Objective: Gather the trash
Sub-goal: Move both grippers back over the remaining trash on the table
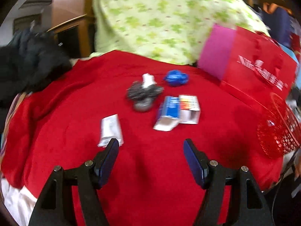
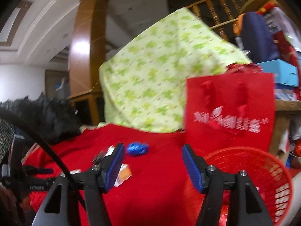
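A: Left wrist view first. What does your left gripper [image 1: 151, 145] look like?

B: Its jaws stand wide apart with nothing between them, over the red cloth [image 1: 75, 98]. Your left fingertip overlaps the lower edge of a white packet [image 1: 111, 129] at about ten o'clock from the gripper's middle.

A: And the rest of the trash, going left to right?

B: At twelve o'clock sits a crumpled dark wrapper [image 1: 144, 94] with a small white scrap [image 1: 148, 81] on top. Just right of it, at one o'clock, lies a blue crumpled wrapper [image 1: 175, 78]. Below that, a blue-and-white carton [image 1: 169, 111] leans against a white box [image 1: 190, 108]; the two touch. At two o'clock stands a red bag [image 1: 254, 69], and at three o'clock you have the red basket [image 1: 278, 128] at the cloth's edge. A green patterned sheet [image 1: 165, 18] rises behind everything.

A: Now the right wrist view. Is your right gripper [image 2: 153, 157] holding anything?

B: No, its jaws are spread and hold nothing. At nine o'clock a black cable [image 2: 47, 145] crosses in front. An orange-and-white box [image 2: 124, 173] peeks out behind your left finger. The blue wrapper [image 2: 138, 148] lies at twelve o'clock, between the fingertips but farther off. The bag [image 2: 229, 109] stands at one o'clock, with the basket [image 2: 263, 169] at three o'clock, just beside your right finger. The picture is blurred, so finer detail escapes me.
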{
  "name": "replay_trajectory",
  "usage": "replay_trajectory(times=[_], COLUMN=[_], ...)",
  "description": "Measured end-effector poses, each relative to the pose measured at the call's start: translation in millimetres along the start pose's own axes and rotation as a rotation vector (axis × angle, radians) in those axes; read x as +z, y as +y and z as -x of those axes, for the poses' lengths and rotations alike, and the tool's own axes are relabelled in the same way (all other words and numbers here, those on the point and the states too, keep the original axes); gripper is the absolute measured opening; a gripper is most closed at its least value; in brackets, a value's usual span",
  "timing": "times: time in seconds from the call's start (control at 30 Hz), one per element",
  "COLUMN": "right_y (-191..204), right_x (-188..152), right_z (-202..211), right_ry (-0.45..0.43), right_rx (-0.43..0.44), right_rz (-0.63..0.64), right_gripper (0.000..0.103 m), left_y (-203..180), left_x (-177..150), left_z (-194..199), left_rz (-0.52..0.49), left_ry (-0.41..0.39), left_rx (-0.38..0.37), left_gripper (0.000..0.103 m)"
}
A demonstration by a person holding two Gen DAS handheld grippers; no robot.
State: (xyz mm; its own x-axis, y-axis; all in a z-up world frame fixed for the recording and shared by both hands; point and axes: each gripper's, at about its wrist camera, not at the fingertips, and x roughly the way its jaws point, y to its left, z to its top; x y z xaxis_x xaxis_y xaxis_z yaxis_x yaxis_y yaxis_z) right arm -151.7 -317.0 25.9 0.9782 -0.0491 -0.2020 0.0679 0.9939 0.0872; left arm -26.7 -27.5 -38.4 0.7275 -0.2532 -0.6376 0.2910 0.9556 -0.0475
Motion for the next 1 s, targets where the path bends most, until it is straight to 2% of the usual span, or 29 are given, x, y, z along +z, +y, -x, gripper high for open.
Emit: replay_trajectory(times=[0.17,0.37,0.53,0.77,1.0], right_y=[32,56,63,70,76], right_x=[-19,-36,-46,-53,-62], right_z=[-35,-61,-79,-97,-115], right_ry=[0.132,0.225,0.303,0.373,0.441], right_rx=[0.048,0.066,0.104,0.142,0.182], right_rz=[0.031,0.051,0.01,-0.051,-0.12], right_gripper=[0.067,0.067,0.067,0.067,0.067], left_y=[33,51,60,73,75], left_x=[-9,-17,-22,-24,-13], left_z=[-7,-21,-31,-41,-56], left_rz=[0.065,0.111,0.139,0.173,0.195], left_ry=[0.008,0.035,0.061,0.074,0.079], left_rx=[0.038,0.047,0.047,0.053,0.018], left_gripper=[0.072,0.072,0.072,0.072,0.072])
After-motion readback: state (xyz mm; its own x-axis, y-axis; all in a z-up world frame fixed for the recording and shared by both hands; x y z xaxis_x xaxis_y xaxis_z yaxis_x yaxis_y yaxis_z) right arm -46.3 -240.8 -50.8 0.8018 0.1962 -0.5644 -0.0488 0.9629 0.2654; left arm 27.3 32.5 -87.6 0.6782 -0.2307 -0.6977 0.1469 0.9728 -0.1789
